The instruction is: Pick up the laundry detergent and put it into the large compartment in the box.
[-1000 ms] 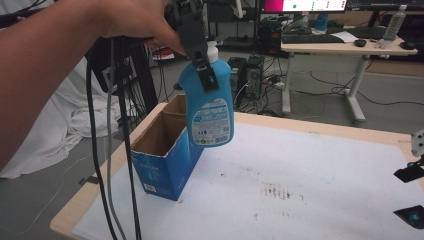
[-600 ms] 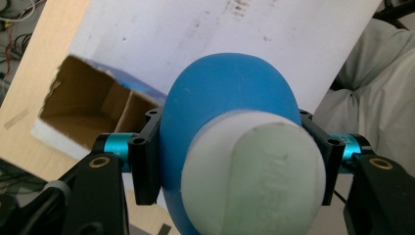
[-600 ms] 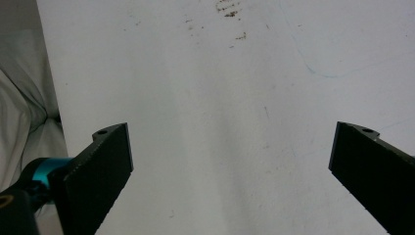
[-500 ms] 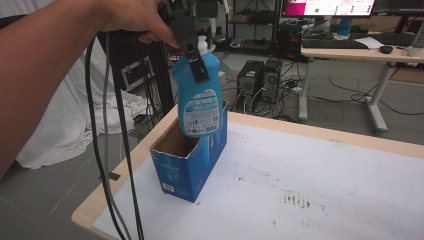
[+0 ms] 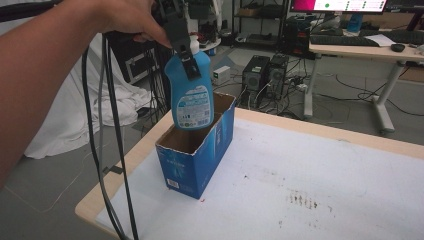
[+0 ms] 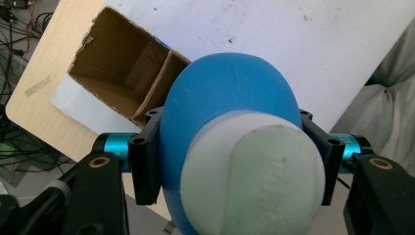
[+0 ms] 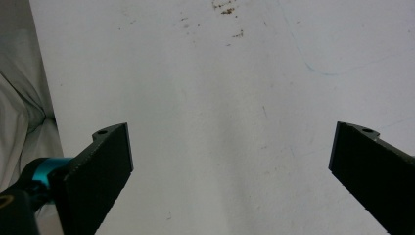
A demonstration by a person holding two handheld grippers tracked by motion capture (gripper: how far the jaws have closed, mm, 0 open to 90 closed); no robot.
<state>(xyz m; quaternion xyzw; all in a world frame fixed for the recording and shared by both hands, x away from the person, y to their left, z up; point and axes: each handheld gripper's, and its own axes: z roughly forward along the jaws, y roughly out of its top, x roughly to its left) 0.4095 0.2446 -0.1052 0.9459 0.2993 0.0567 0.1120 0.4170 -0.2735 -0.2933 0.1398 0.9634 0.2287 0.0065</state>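
In the upper middle of the high view, the left tongs (image 5: 186,56) are clamped on the neck of a blue detergent bottle (image 5: 191,95), just under its white cap (image 6: 254,176). The bottle hangs upright, its base at the mouth of the open blue cardboard box (image 5: 200,155), which stands at the left of the white tabletop (image 5: 325,185).

The step in hand looks like lowering the bottle into the box. In the left gripper view the box opening sits in the upper left of the frame, split by a cardboard divider (image 6: 154,90), while the bottle's body bulges at centre. By my reading the bottle's base is over the divider or the box rim rather than squarely over one compartment, though that is hard to tell. So pick a compartment, centre the bottle over it, keep it plumb, and go down slowly; let go only once it rests on the box floor, since the light box could tip or slide.

The right tongs (image 7: 230,171) stand wide apart over bare tabletop, free to steady the box.
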